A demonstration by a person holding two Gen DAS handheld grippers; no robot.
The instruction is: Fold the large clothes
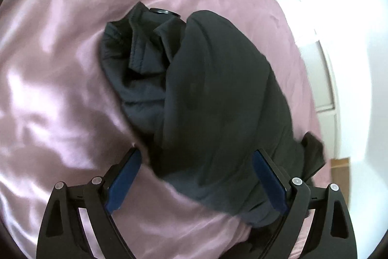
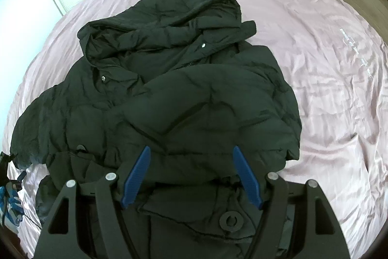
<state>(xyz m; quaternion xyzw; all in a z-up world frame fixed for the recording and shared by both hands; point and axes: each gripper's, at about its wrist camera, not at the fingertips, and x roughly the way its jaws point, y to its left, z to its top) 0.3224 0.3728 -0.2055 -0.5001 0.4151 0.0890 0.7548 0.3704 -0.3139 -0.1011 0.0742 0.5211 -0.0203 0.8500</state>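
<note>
Jacket point(image 2: 169, 94) lengthwise on bedsheet point(image 2: 327, 89), hood point(image 2: 165, 23) far end.

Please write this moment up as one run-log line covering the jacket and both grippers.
black jacket: partly folded on pink sheet | left gripper: open over jacket end | right gripper: open above jacket, nothing gripped

- Left gripper point(image 1: 196, 177): matte black frame built of two linkage bars per side, each with a triangular cut-out near its base.
- Round silver pivot caps sit at the upper end of each bar, four in all.
- Fingers point(image 1: 125, 177) faced with flat dark-blue pads on black backing.
- Right gripper point(image 2: 191, 176): same black frame, same four silver pivot caps, same triangular cut-outs.
- Its fingers point(image 2: 137, 176) are brighter blue, narrow, tapering to points, with a fine ribbed texture on the faces.
</note>
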